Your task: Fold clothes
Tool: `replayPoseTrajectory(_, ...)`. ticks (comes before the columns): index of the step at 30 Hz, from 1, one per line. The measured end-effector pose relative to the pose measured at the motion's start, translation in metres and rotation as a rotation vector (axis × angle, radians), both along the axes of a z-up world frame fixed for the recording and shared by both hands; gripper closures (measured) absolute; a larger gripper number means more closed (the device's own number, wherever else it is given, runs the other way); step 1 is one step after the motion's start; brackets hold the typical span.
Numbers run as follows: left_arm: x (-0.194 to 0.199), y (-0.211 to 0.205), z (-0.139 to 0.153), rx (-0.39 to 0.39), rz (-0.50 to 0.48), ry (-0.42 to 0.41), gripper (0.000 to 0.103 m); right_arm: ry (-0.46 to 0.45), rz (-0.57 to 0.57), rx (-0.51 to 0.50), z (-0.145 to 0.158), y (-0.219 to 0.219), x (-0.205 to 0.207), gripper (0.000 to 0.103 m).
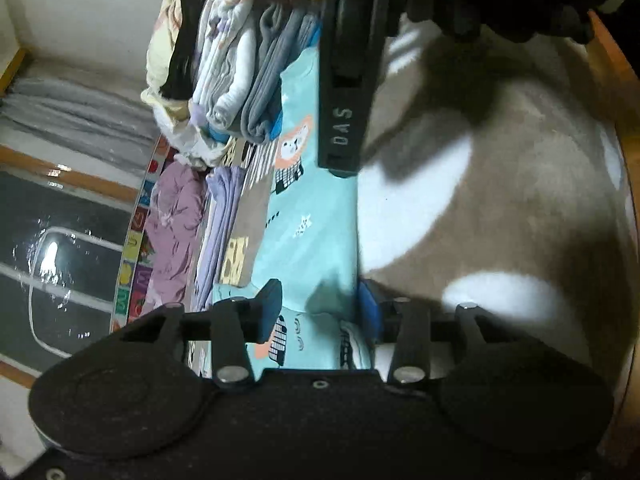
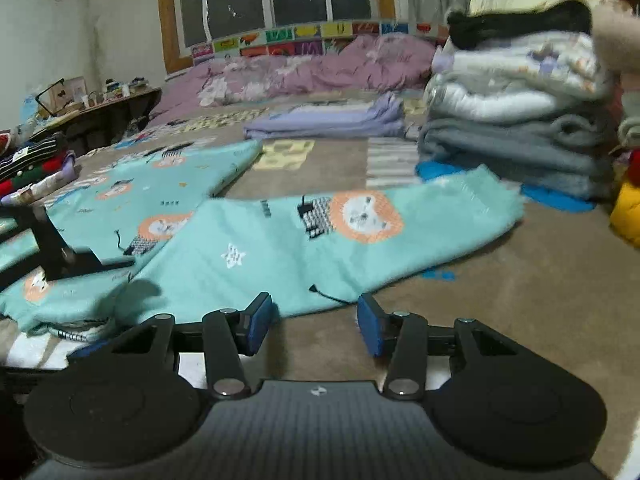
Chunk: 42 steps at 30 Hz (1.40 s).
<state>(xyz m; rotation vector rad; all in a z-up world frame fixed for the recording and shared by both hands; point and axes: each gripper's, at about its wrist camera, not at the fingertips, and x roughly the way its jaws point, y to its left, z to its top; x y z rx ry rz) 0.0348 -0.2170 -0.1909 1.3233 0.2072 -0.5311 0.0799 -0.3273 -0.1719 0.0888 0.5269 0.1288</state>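
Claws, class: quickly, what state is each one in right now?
Left claw: apart around the teal garment; grip cannot be told.
Right claw: open, holding nothing.

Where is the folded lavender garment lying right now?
In the right wrist view the folded lavender garment lies flat on the bed, center background, left of the tall stack of folded clothes and beyond the teal lion-print garment.
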Motion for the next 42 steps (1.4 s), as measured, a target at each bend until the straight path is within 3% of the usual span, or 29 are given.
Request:
replayPoseTrajectory(2, 0.0, -0.001, -0.002, -0.003, 0.001, 0.002, 0.062, -0.061, 0.024, -0.003, 0.007, 0.006, -0.006, 0.054)
replayPoseTrajectory(5, 0.001, 0.0, -0.002, -0.017, 0.014, 0.006, 0.062, -0.114, 0.145, 0.04, 0.01, 0.021, -0.008, 0.055)
replayPoseTrajectory(7, 0.003, 0.001, 0.0, -0.034, 0.026, 0.019, 0.062, 0.003, 0.17, -0.019, -0.004, 0.034, 0.005, 0.054)
replayPoseTrajectory(11, 0.007, 0.002, 0.002, -0.063, 0.043, 0.044, 0.062, 0.07, 0.21, -0.052, -0.007, 0.027, -0.003, 0.055)
replayPoseTrajectory(18, -0.003, 0.001, -0.002, 0.003, -0.012, 0.01, 0.062, 0.012, 0.178, -0.031, 0.003, 0.02, -0.016, 0.056)
replayPoseTrajectory(21, 0.0, 0.004, -0.001, -0.018, 0.001, 0.016, 0.062, -0.086, 0.165, 0.061, 0.013, 0.014, -0.017, 0.055)
replayPoseTrajectory(23, 0.0, 0.004, -0.002, -0.026, 0.01, 0.013, 0.063, -0.085, 0.176, 0.099, 0.01, 0.018, -0.005, 0.055)
replayPoseTrajectory(26, 0.004, 0.005, 0.0, -0.048, 0.034, 0.029, 0.063, -0.008, 0.219, 0.166, -0.003, 0.027, 0.019, 0.054)
replayPoseTrajectory(29, 0.009, 0.006, 0.002, -0.069, 0.046, 0.041, 0.062, 0.031, 0.338, -0.058, -0.004, 0.048, 0.007, 0.053)
replayPoseTrajectory(30, 0.009, 0.006, 0.002, -0.072, 0.046, 0.042, 0.063, 0.04, 0.354, -0.086, -0.004, 0.047, 0.002, 0.053)
replayPoseTrajectory(33, 0.008, 0.005, 0.002, -0.069, 0.04, 0.031, 0.062, 0.066, 0.342, -0.045, -0.005, 0.034, -0.005, 0.053)
replayPoseTrajectory(39, 0.002, 0.005, -0.001, 0.012, -0.016, 0.009, 0.063, 0.036, 0.267, 0.095, 0.004, 0.008, -0.009, 0.055)
replayPoseTrajectory(40, 0.003, 0.004, -0.003, 0.019, -0.013, 0.016, 0.069, 0.029, 0.248, 0.113, 0.005, 0.004, -0.008, 0.054)
replayPoseTrajectory(41, 0.004, 0.003, -0.004, 0.025, -0.006, 0.026, 0.082, 0.023, 0.228, 0.13, 0.005, 0.001, -0.007, 0.054)
replayPoseTrajectory(42, 0.003, 0.003, -0.007, 0.022, -0.001, 0.023, 0.083, 0.027, 0.203, 0.143, 0.005, -0.002, -0.005, 0.054)
